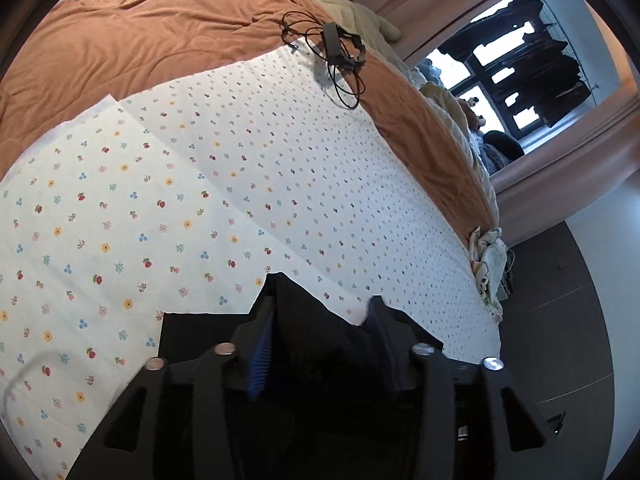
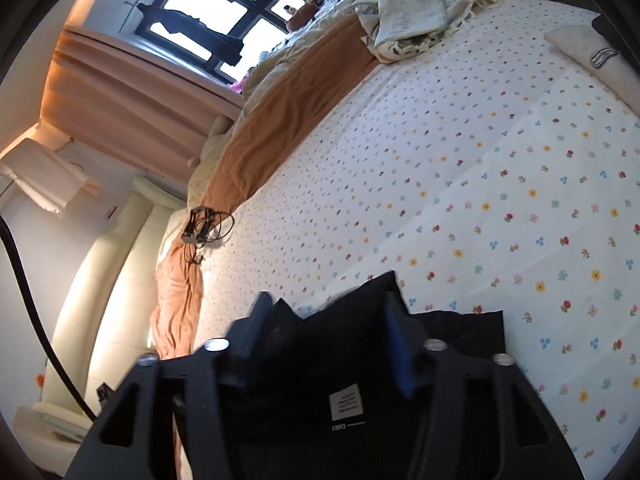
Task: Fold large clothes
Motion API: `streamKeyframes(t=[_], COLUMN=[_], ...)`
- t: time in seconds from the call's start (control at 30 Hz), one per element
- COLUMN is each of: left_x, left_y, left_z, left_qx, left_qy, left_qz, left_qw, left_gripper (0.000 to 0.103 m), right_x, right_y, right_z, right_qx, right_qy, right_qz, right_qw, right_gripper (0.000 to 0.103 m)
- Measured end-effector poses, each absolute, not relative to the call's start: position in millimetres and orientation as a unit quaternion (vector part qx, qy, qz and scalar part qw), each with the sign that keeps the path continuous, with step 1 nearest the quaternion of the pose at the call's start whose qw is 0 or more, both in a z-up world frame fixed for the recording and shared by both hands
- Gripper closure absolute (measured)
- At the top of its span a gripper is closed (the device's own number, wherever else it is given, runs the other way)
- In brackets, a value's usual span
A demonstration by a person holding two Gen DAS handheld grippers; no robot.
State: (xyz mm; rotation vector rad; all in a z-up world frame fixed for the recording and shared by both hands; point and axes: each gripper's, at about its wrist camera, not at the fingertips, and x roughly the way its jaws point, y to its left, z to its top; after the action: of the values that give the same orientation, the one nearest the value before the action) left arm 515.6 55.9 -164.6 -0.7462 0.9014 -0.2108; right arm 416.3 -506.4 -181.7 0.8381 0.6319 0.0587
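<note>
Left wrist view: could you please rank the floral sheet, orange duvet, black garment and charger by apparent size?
1. Floral sheet
2. Orange duvet
3. Black garment, largely hidden by the tool, so unsure
4. Charger

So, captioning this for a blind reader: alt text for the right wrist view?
The open right tool straddles a black garment on a floral sheet on a bed. An orange quilt and a tangled cable lie beyond.

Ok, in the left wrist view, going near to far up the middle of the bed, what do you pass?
Left tongs → dark garment → floral sheet → black charger and cable → orange duvet.
</note>
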Motion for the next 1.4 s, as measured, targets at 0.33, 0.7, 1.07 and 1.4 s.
streamKeyframes(t=[0.33, 0.7, 1.07, 1.4], left_x=[472, 442, 447, 458], left_y=[79, 79, 68, 73], left_z=[-165, -212, -234, -235], left_qx=[-0.318, -0.263, -0.233, -0.247], left_qy=[0.424, 0.477, 0.499, 0.488], left_qz=[-0.064, -0.056, -0.066, -0.058], left_qw=[0.846, 0.837, 0.832, 0.835], left_gripper=[0.020, 0.034, 0.086, 0.096], right_x=[377, 351, 358, 369], right_y=[-514, -506, -508, -505], right_z=[-190, -209, -234, -219], right_qx=[0.386, 0.336, 0.331, 0.306], right_qy=[0.319, 0.368, 0.396, 0.371], right_qz=[0.013, -0.001, -0.015, -0.010], right_qw=[0.866, 0.867, 0.856, 0.877], right_gripper=[0.039, 0.040, 0.083, 0.096])
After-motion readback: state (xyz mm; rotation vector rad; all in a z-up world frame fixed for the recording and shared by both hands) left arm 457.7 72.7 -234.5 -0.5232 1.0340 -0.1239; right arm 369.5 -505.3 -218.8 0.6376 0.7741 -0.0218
